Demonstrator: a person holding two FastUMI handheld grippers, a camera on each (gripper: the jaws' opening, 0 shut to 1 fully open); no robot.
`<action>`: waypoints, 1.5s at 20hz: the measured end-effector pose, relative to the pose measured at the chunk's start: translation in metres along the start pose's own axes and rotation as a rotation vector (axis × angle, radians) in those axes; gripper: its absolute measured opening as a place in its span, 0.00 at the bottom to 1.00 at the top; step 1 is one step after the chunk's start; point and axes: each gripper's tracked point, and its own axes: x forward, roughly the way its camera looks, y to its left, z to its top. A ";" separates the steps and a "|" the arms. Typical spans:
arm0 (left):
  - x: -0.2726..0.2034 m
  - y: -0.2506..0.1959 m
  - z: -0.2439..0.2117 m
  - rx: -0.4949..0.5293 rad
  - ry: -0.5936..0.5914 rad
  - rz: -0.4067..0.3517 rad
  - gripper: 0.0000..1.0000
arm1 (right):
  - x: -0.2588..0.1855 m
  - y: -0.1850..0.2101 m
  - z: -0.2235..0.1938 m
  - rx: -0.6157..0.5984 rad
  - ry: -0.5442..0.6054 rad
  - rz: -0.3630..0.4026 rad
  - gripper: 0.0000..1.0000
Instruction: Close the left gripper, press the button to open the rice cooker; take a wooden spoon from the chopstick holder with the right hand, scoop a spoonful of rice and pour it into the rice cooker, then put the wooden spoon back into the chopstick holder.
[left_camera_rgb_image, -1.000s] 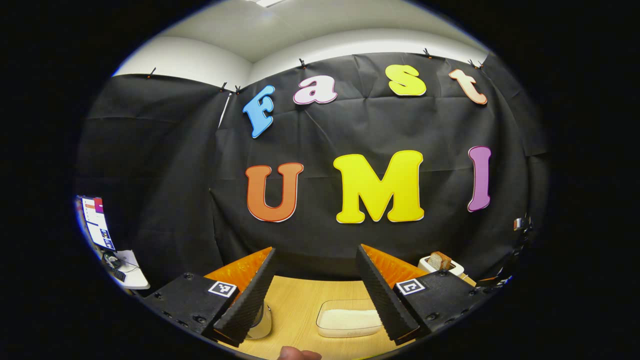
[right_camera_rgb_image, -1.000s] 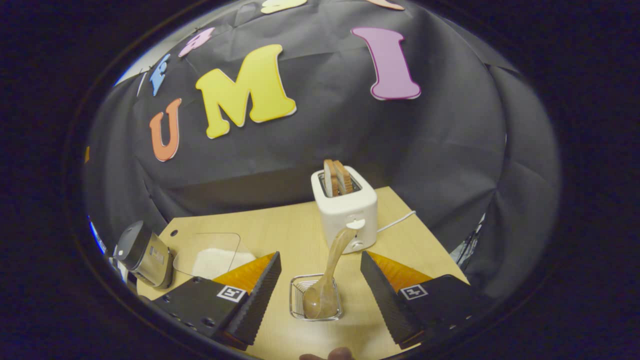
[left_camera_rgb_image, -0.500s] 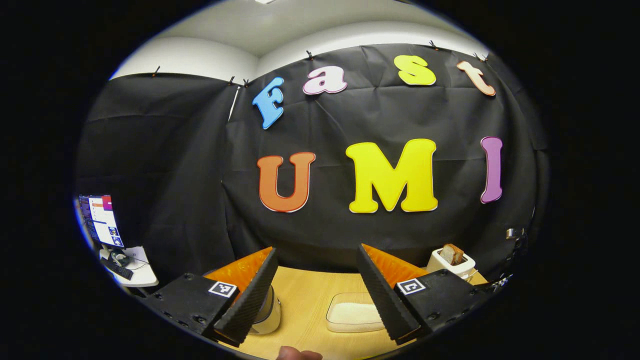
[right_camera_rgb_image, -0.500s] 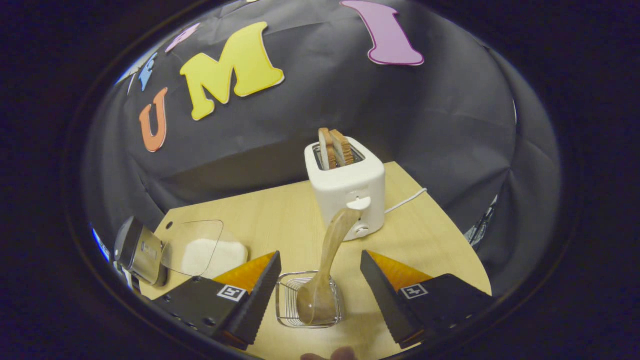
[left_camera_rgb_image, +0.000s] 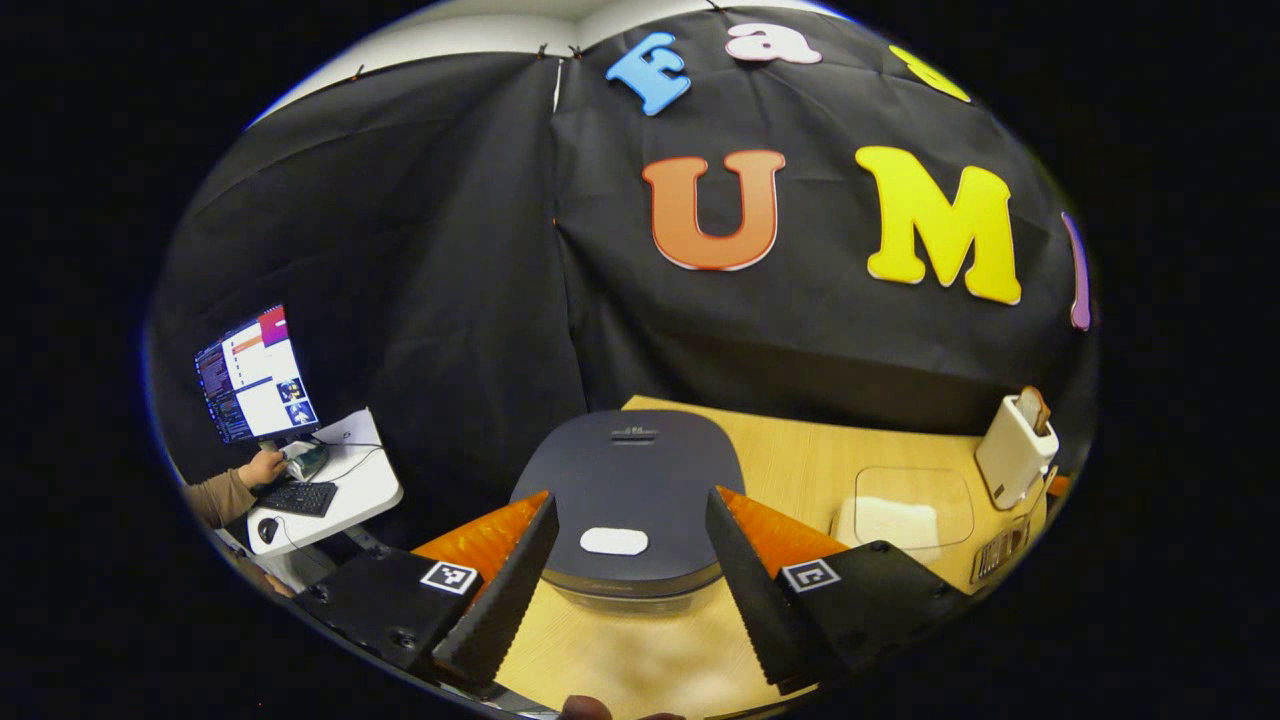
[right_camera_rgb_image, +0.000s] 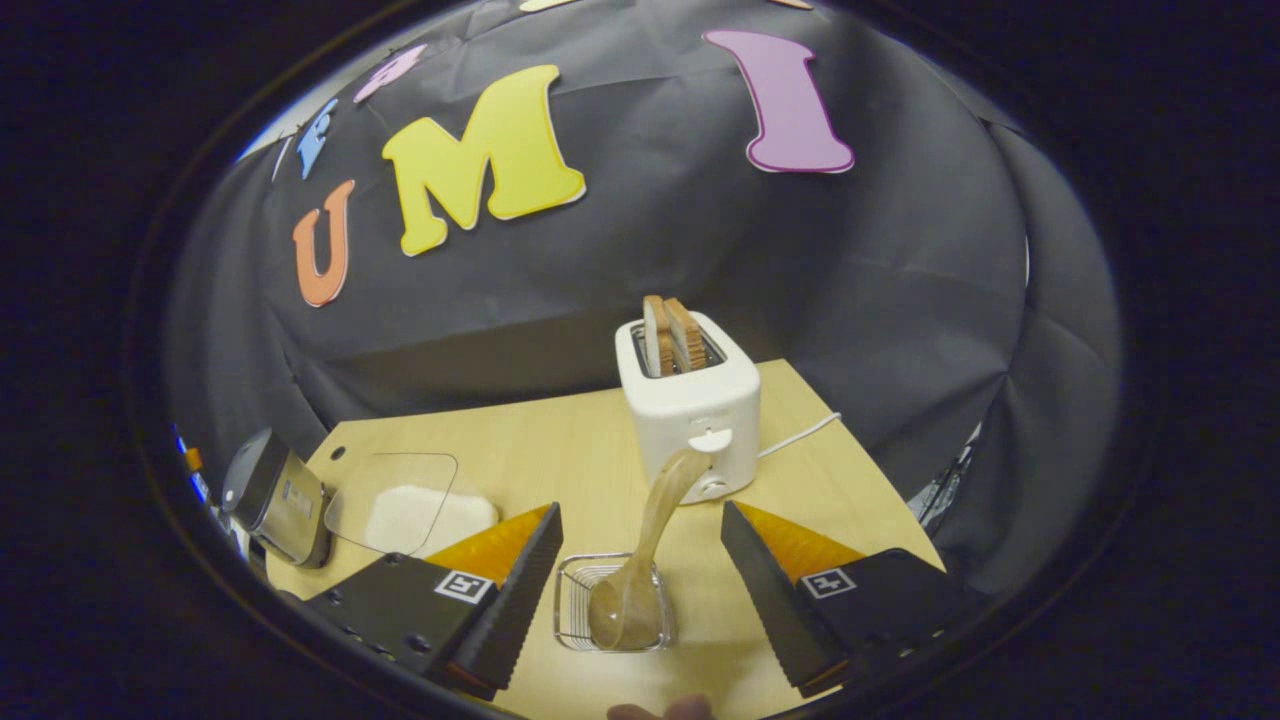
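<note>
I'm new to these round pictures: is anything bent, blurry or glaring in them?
Left gripper view: the lens bows the table edge and the wall; the rice cooker lid is sharp and matte, without glare; the tabletop nearest the camera is soft. Right gripper view: the toaster and wooden spoon are crisp, the clear rice container gives faint reflections, and the shadows are soft.

Cooker at the table's left end, toaster at the right

The cooker (left_camera_rgb_image: 630, 500) stood on the table (left_camera_rgb_image: 800, 465), its button (left_camera_rgb_image: 613, 541) on the near part of the lid. Right of it sat the rice box (left_camera_rgb_image: 900, 512), then the holder (right_camera_rgb_image: 612, 602) with the spoon (right_camera_rgb_image: 640, 560) in it, leaning toward the toaster (right_camera_rgb_image: 690, 405) just behind. Bread (right_camera_rgb_image: 670, 335) stood in the toaster's slots. A desk (left_camera_rgb_image: 330, 490) with a monitor (left_camera_rgb_image: 255, 372) lay off left.
</note>
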 end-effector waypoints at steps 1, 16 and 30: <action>0.005 -0.001 -0.005 0.005 0.037 -0.024 0.90 | -0.003 -0.002 0.001 -0.004 -0.005 -0.006 0.95; 0.052 0.015 -0.037 -0.030 0.319 -0.126 0.16 | -0.028 -0.020 0.002 0.009 -0.044 -0.062 0.95; 0.058 0.010 -0.050 -0.049 0.355 -0.104 0.04 | -0.026 -0.009 -0.013 0.035 -0.029 -0.054 0.95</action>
